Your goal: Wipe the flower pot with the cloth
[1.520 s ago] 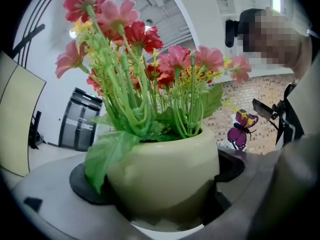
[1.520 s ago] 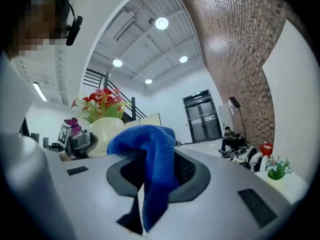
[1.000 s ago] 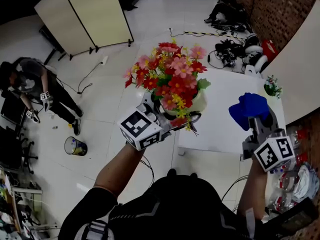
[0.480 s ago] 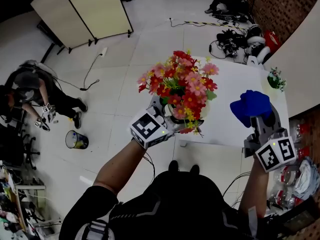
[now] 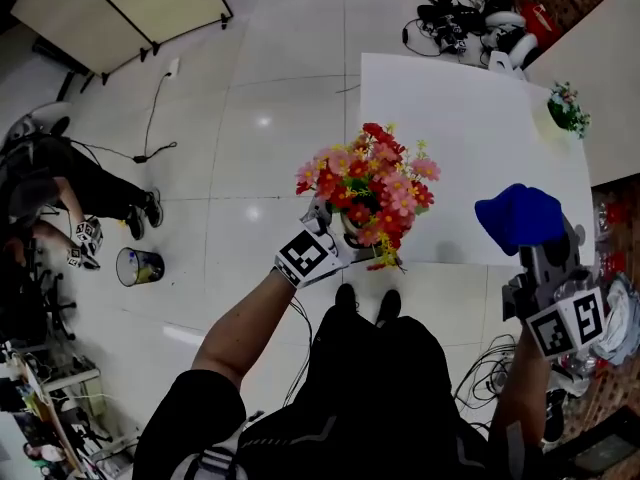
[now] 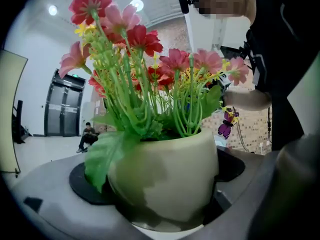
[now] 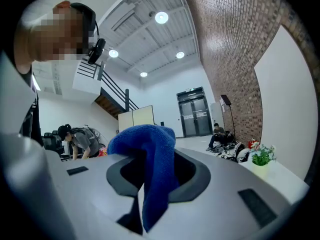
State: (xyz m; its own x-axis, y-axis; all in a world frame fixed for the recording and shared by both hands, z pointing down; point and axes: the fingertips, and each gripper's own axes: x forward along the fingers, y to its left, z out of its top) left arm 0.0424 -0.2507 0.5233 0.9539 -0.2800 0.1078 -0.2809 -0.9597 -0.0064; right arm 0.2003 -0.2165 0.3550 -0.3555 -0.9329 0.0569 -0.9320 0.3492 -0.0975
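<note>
While the left claw clamps the pot up off the desk, the right claw pinches the cloth nearby, apparently readying all sides for wiping.

The flower pot is a round, cream-coloured pot w/ smooth wall, and it stands upright between the jaws of the left gripper, which press on both its sides. It is full of flowers in red, pink & yellow on green stems; one big green leaf hangs over the rim. It is held up in the air, not on a surface.

The cloth is deep blue, soft, bunched. The right gripper pinches it: one lump rises above the jaws, a tail hangs down between them. It is well apart from the pot, at the pot's right.
</note>
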